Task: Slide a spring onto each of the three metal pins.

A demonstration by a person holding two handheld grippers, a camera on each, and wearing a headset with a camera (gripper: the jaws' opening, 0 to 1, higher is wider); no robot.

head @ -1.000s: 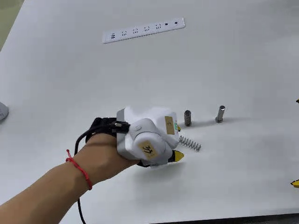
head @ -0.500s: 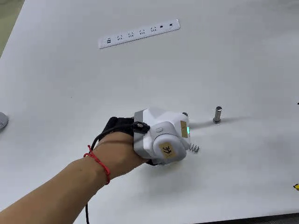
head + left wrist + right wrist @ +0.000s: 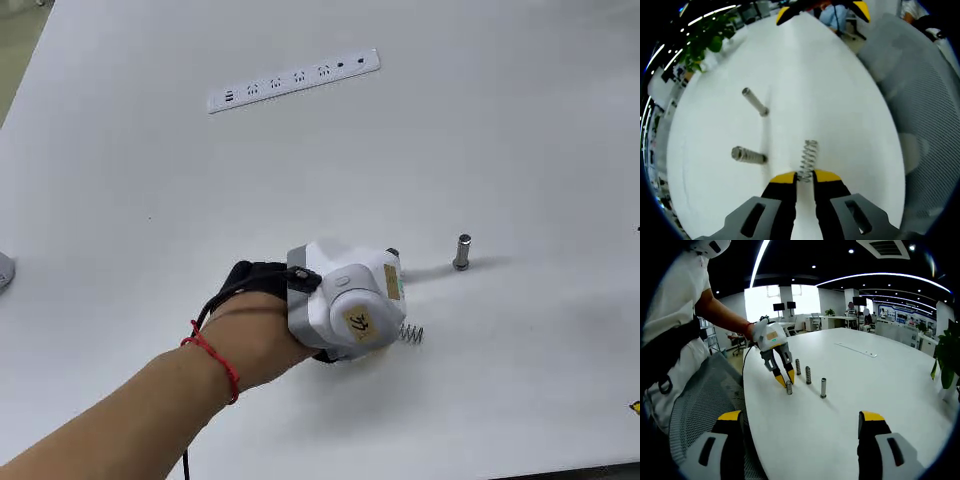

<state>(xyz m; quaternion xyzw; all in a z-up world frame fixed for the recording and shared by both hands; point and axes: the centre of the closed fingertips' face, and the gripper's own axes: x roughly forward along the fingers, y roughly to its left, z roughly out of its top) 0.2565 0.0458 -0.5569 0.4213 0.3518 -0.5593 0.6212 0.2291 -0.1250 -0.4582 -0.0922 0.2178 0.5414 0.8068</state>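
My left gripper (image 3: 806,177) is shut on the near end of a loose spring (image 3: 808,154), which points away across the white table. From above, a hand holds the left gripper (image 3: 385,330) low over the table, and the spring's (image 3: 411,333) far end sticks out to its right. A bare metal pin (image 3: 462,252) stands further right. In the left gripper view a pin wearing a spring (image 3: 747,155) is left of the jaws, with the bare pin (image 3: 755,101) beyond it. My right gripper (image 3: 800,416) is open and empty, looking at the left gripper (image 3: 782,380) and two sprung pins (image 3: 803,371).
A white power strip (image 3: 293,79) lies at the far side of the table (image 3: 150,200). The table's near edge runs just below the gripper hand. A grey mesh chair (image 3: 705,390) stands beside the table. My right gripper's yellow tips (image 3: 821,11) face me from across the table.
The left gripper moved right along the loose spring and closed its jaws on it. The spring, fully visible a second ago, is now mostly covered by the gripper.
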